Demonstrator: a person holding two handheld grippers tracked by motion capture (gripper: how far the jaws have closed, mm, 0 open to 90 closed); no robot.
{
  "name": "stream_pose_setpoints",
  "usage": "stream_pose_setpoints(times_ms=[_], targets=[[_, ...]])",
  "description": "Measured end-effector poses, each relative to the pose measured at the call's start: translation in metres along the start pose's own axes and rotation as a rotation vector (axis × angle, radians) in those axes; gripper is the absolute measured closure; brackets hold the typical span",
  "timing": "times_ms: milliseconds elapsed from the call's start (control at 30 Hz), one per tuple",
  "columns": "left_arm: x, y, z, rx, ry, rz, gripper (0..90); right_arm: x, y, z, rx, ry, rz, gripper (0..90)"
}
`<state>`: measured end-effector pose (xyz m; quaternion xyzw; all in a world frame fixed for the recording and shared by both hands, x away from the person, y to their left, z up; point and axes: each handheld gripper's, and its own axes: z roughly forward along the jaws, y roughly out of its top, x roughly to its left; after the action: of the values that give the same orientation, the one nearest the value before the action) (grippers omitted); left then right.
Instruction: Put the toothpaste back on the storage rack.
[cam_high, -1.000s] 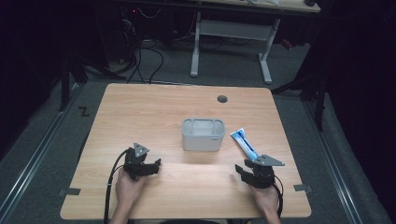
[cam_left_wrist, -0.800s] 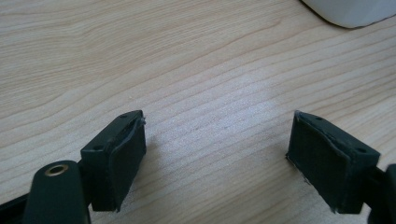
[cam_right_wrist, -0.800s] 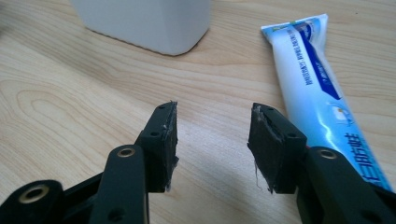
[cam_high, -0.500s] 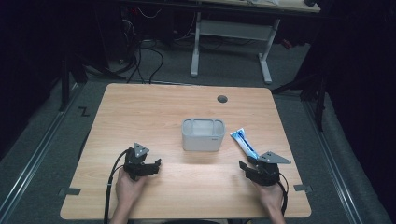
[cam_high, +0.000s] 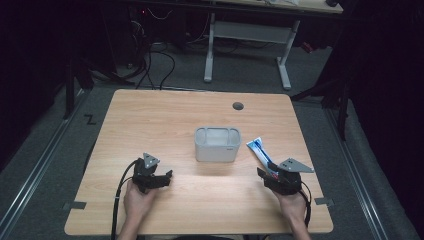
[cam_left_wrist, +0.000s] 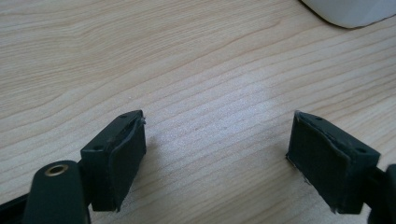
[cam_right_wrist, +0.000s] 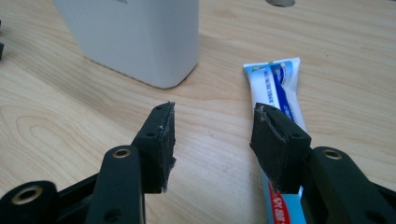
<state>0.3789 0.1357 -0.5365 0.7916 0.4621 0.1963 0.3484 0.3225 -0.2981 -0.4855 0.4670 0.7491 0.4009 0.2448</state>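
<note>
right tongs (cam_right_wrist: 212, 128) shifted slightly toward 6 o'clock, held agape beside toothpaste tube (cam_right_wrist: 279, 91), left tongs (cam_left_wrist: 217, 154) spread wide over desk (cam_high: 165, 120), white bin (cam_high: 217, 144) at centre

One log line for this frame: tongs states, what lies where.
left tongs: open, empty | right tongs: open beside toothpaste tube | white bin: centre of table

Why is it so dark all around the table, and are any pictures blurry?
In the high view the light falls on the wooden table while the floor and room around it stay nearly black. In the left gripper view a pale shiny patch sits on the wood and the white bin at the top edge looks soft. In the right gripper view the toothpaste tube is fairly sharp.
</note>
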Motion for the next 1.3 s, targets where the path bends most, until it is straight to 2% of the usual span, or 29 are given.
stream_pose_setpoints(times_ms=[233, 400, 500, 633, 933, 1167, 1300], targets=[[0.0, 0.0, 0.0, 0.0, 0.0, -0.001, 19.4, -0.011, 0.014, -0.005, 0.006, -0.025, -0.01, 46.1], [0.0, 0.0, 0.0, 0.0, 0.0, 0.0, 19.4, -0.02, 0.022, -0.005, 0.021, -0.049, -0.004, 45.9], [0.0, 0.0, 0.0, 0.0, 0.0, 0.0, 19.4, -0.024, 0.026, -0.004, 0.033, -0.049, 0.009, 46.2], [0.0, 0.0, 0.0, 0.0, 0.0, -0.001, 19.4, -0.029, 0.029, 0.002, 0.053, -0.052, -0.002, 46.6], [0.0, 0.0, 0.0, 0.0, 0.0, 0.0, 19.4, -0.038, 0.041, 0.016, 0.111, -0.074, 0.018, 47.4], [0.0, 0.0, 0.0, 0.0, 0.0, 0.0, 19.4, -0.044, 0.047, 0.026, 0.135, -0.063, 0.025, 47.3], [0.0, 0.0, 0.0, 0.0, 0.0, 0.0, 19.4, -0.047, 0.048, 0.033, 0.166, -0.063, 0.032, 47.3]])
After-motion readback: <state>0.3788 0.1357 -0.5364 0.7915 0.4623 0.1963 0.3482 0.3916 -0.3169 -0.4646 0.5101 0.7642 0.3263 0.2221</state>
